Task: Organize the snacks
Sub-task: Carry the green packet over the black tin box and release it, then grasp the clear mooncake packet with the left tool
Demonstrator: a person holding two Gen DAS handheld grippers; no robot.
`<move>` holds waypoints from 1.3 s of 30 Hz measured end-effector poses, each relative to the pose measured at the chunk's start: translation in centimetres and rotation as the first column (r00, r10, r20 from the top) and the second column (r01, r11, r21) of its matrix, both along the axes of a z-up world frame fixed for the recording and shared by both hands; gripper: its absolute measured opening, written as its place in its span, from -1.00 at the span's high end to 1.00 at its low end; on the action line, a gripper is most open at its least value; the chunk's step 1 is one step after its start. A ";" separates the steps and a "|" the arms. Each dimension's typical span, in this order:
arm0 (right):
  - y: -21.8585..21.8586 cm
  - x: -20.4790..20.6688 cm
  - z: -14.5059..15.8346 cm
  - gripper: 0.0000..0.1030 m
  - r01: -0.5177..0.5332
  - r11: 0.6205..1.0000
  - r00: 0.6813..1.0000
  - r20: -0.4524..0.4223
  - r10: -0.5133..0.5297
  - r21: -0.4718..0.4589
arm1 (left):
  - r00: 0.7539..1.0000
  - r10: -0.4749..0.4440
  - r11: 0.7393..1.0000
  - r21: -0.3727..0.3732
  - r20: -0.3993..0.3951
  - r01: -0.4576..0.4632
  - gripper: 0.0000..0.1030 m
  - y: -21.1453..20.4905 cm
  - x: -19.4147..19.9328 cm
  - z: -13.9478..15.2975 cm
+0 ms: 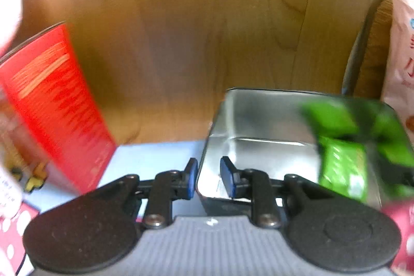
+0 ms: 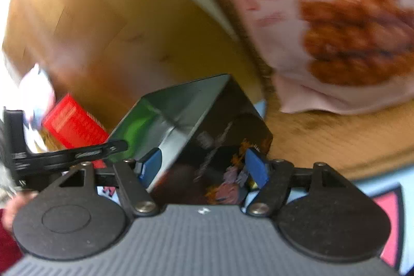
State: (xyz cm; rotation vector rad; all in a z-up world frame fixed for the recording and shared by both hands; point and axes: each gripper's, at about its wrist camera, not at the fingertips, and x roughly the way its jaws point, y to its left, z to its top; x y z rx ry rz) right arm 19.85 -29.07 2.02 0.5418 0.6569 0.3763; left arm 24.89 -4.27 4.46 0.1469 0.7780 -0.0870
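An open metal tin (image 1: 258, 120) stands on the table with green snack packets (image 1: 344, 162) inside at its right. My left gripper (image 1: 208, 179) straddles the tin's near left wall, one blue pad outside and one inside, closed on it. In the right wrist view the same tin (image 2: 207, 126) shows its dark printed outer side, and my right gripper (image 2: 204, 167) holds it between both blue pads. A red snack box (image 1: 54, 100) stands to the left, and it also shows in the right wrist view (image 2: 72, 126). A pink snack bag (image 2: 323, 17) leans at the right.
The wooden table (image 1: 181, 30) stretches ahead. A light blue mat (image 1: 155, 157) lies under the tin. A round woven tray (image 2: 336, 136) holds the pink bag (image 1: 401, 64). A red polka-dot item (image 1: 15, 232) lies at the near left. Both views are motion-blurred.
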 end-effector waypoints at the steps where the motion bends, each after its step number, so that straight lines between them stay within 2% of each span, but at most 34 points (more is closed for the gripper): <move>1: 0.5 0.4 0.0 -0.45 -0.018 1.000 1.000 -0.004 0.018 0.003 | 1.000 0.006 1.000 -0.011 -0.001 -0.006 0.58 0.6 -0.9 0.2; 2: 1.0 0.7 0.1 -0.45 -0.027 1.000 1.000 -0.008 0.027 0.012 | 1.000 0.009 1.000 -0.019 -0.003 -0.009 0.44 0.9 -1.6 0.4; 3: 1.5 0.9 0.4 -0.44 -0.024 1.000 1.000 -0.005 0.025 0.013 | 1.000 0.011 1.000 -0.019 0.002 -0.011 0.19 1.3 -1.7 0.8; 6: 1.8 0.1 2.2 -0.45 0.063 0.997 0.995 0.076 -0.059 -0.052 | 0.996 -0.022 1.000 -0.016 0.088 0.023 0.02 3.1 -4.5 2.7; 9: 1.5 -2.4 3.7 -0.45 0.078 0.996 0.987 0.145 -0.073 -0.032 | 0.982 -0.014 0.997 -0.070 0.191 0.027 -0.19 6.4 -8.8 4.6; 10: 1.6 -4.3 4.9 -0.45 0.012 1.000 0.981 0.192 -0.011 -0.008 | 0.979 -0.008 0.995 -0.099 0.201 0.029 -0.19 7.7 -10.1 4.7; 11: 1.6 -4.3 4.9 -0.45 0.012 1.000 0.981 0.192 -0.011 -0.008 | 0.979 -0.001 0.990 -0.135 0.203 0.029 -0.19 8.9 -11.5 4.7; 14: 4.4 -8.5 5.5 -0.45 -0.167 0.986 0.960 0.221 0.169 -0.031 | 0.987 -0.011 0.971 -0.236 0.162 0.050 -0.18 11.4 -15.6 3.3; 15: 5.9 -9.7 5.2 -0.44 -0.221 0.974 0.949 0.221 0.226 -0.048 | 0.989 -0.018 0.961 -0.270 0.144 0.057 -0.18 11.9 -17.0 2.4; 16: 9.3 -10.9 4.4 -0.44 -0.292 0.950 0.929 0.206 0.309 -0.110 | 0.992 -0.018 0.952 -0.302 0.122 0.054 -0.18 12.3 -17.7 1.6; 17: 11.1 -11.1 4.1 -0.43 -0.314 0.937 0.918 0.202 0.342 -0.155 | 0.995 -0.014 0.940 -0.338 0.094 0.045 -0.18 12.6 -18.7 0.7; 19: 13.6 -10.4 3.5 -0.36 -0.331 0.922 0.911 0.186 0.368 -0.203 | 0.999 -0.003 0.909 -0.417 0.039 0.019 -0.18 13.1 -20.3 -1.0; 20: 14.7 -9.5 3.2 -0.26 -0.336 0.919 0.913 0.170 0.372 -0.207 | 1.000 0.008 0.894 -0.448 0.012 -0.001 -0.18 13.4 -20.8 -1.5; 22: 15.1 -8.3 2.8 -0.18 -0.324 0.915 0.921 0.142 0.363 -0.239 | 0.998 0.034 0.861 -0.505 -0.055 -0.057 -0.15 13.9 -21.1 -3.0; 23: 14.1 -8.7 2.5 -0.06 -0.324 0.915 0.926 0.115 0.359 -0.242 | 0.994 0.032 0.842 -0.533 -0.103 -0.083 -0.09 13.9 -20.7 -3.7; 24: 13.3 -8.3 1.4 0.24 -0.343 0.913 0.928 0.070 0.365 -0.221 | 0.991 0.022 0.825 -0.558 -0.129 -0.090 -0.06 13.9 -20.7 -4.4; 25: 13.0 -8.6 1.2 0.43 -0.362 0.912 0.926 0.035 0.375 -0.191 | 0.994 0.037 0.824 -0.560 -0.103 -0.088 -0.03 13.8 -21.0 -4.4; 27: 12.9 -9.8 1.0 0.47 -0.381 0.912 0.921 0.021 0.389 -0.153 | 0.993 0.005 0.813 -0.577 -0.117 -0.072 0.23 13.7 -21.0 -4.6; 28: 12.9 -11.0 1.0 0.47 -0.393 0.906 0.916 0.023 0.401 -0.156 | 0.993 -0.007 0.806 -0.588 -0.120 -0.066 0.23 13.7 -21.0 -4.7; 32: 12.3 -16.9 1.2 0.44 -0.438 0.880 0.893 0.022 0.449 -0.183 | 0.994 -0.065 0.803 -0.597 -0.085 0.001 0.23 13.4 -22.0 -4.1; 34: 12.6 -19.5 0.7 0.41 -0.451 0.861 0.883 0.022 0.469 -0.235 | 0.996 -0.076 0.830 -0.556 -0.046 0.038 0.19 12.8 -23.0 -3.5; 35: 12.8 -20.7 0.5 0.35 -0.444 0.849 0.880 0.037 0.473 -0.289 | 0.996 -0.081 0.840 -0.540 -0.030 0.052 0.10 12.7 -23.4 -3.1; 36: 13.0 -21.8 0.4 0.13 -0.427 0.835 0.879 0.056 0.473 -0.347 | 0.996 -0.087 0.848 -0.527 -0.014 0.066 -0.02 12.6 -23.8 -2.9; 37: 13.2 -22.7 0.3 0.00 -0.405 0.820 0.879 0.076 0.471 -0.403 | 0.996 -0.088 0.856 -0.511 -0.002 0.075 -0.06 12.6 -23.9 -2.7; 38: 13.2 -22.7 0.3 -0.18 -0.405 0.820 0.879 0.076 0.471 -0.403 | 0.996 -0.086 0.870 -0.487 0.008 0.079 -0.08 12.5 -24.1 -2.6; 39: 13.7 -23.5 0.0 -0.23 -0.381 0.796 0.874 0.096 0.476 -0.471 | 0.997 -0.080 0.882 -0.465 0.009 0.075 -0.08 12.5 -24.0 -2.4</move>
